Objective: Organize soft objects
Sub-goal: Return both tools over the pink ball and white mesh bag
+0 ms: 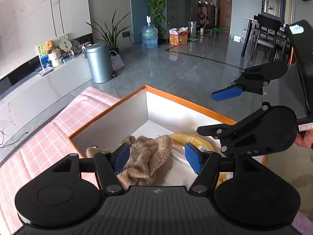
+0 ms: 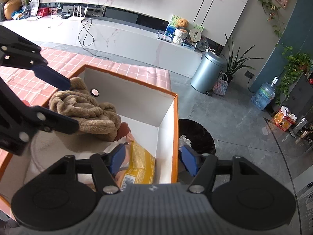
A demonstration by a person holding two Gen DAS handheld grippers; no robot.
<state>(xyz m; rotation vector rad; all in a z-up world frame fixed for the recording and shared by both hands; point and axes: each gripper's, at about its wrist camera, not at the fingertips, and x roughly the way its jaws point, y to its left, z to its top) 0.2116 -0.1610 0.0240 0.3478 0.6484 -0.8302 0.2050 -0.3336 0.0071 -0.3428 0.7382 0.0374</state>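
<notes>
Plush (image 1: 144, 156) lies in the box (image 1: 121, 117), left gripper (image 1: 156, 157) released above it. Right view: right gripper (image 2: 151, 160) released, straddling the box wall; dropping now risks hitting the rim or snagging the snack bag (image 2: 140, 164).

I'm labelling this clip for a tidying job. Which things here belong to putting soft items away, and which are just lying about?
Job:
- brown plush, lying in the box
- orange-edged box
- yellow packet, in the box
- left gripper and right gripper, both open, holding nothing

Lying about:
- grey bin
- water bottle
- teddy bear on the shelf
- pink checked cloth
</notes>
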